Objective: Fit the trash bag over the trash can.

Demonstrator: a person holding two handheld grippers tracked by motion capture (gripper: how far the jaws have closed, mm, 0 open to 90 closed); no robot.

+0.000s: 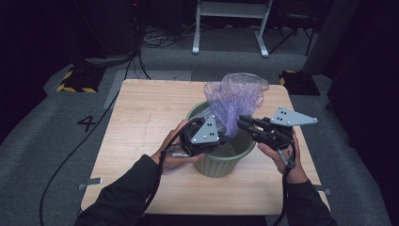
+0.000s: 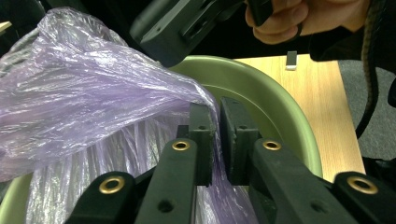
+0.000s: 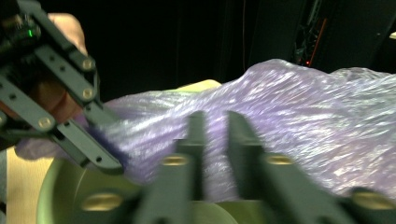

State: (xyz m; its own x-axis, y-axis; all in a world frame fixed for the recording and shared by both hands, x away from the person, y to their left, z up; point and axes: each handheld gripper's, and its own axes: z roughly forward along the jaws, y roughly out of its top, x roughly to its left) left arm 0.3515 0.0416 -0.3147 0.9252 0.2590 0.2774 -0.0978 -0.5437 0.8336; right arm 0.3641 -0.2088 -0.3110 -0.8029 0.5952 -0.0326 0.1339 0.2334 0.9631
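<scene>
Lining a green bin w/ a purple plastic bag, mid-table on wooden table. L gripper at near-left rim, jaws nearly together & pinching a fold of bag film; in left gripper view film pinched between the pads, just above bin's inner wall — probably to anchor that edge low at the rim so the rest can be spread. Bag itself bunched, most of it puffed up above & behind bin, lower part hanging inside. R gripper coming in from right over the rim, tips at the bag; in right gripper view (blurry) jaws narrow w/ film at/between them, but can't tell if actually pinched. Looks like R grabbing opposite side to pull mouth open over rim.
</scene>
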